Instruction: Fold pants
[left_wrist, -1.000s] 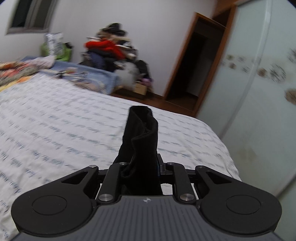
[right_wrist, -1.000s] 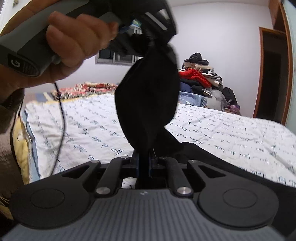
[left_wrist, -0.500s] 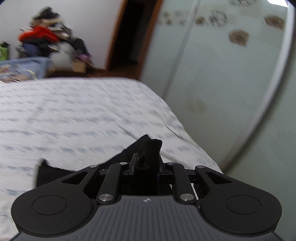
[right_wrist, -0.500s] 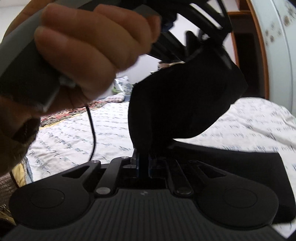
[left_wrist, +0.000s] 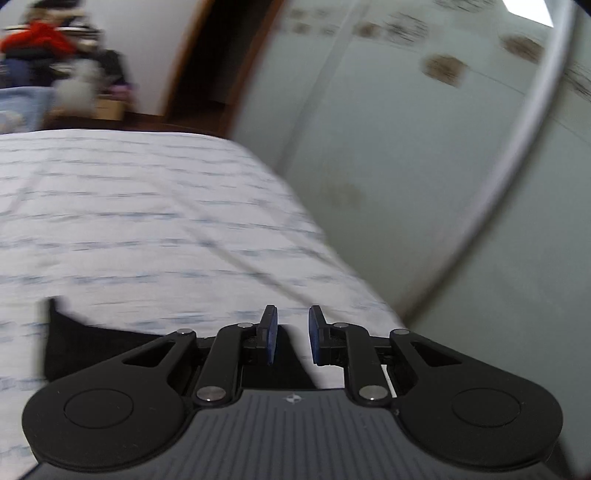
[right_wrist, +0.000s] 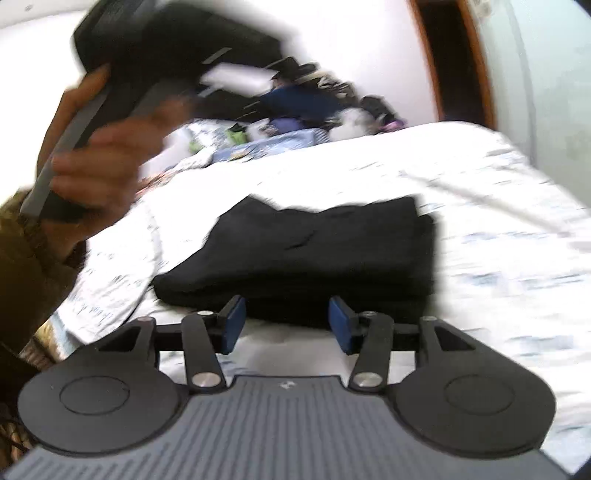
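Observation:
The black pants (right_wrist: 317, 254) lie folded in a thick stack on the white printed bed sheet (right_wrist: 480, 280). My right gripper (right_wrist: 286, 321) is open and empty, its blue pads just short of the stack's near edge. In the left wrist view part of the pants (left_wrist: 92, 347) shows low at the left, partly hidden behind the gripper body. My left gripper (left_wrist: 291, 332) is open and empty above the bed. The left tool, held in a hand (right_wrist: 107, 155), is raised at the upper left of the right wrist view. Both views are blurred.
A frosted sliding wardrobe door (left_wrist: 424, 166) runs close along the bed's right side. A dark doorway (left_wrist: 218, 55) stands beyond it. A pile of clothes (right_wrist: 306, 99) sits against the far wall. The bed's right edge (left_wrist: 332, 254) is near.
Both grippers have opened and let go of the pants, which now lie folded on the bed. The left tool has lifted up and away; the right has drawn back.

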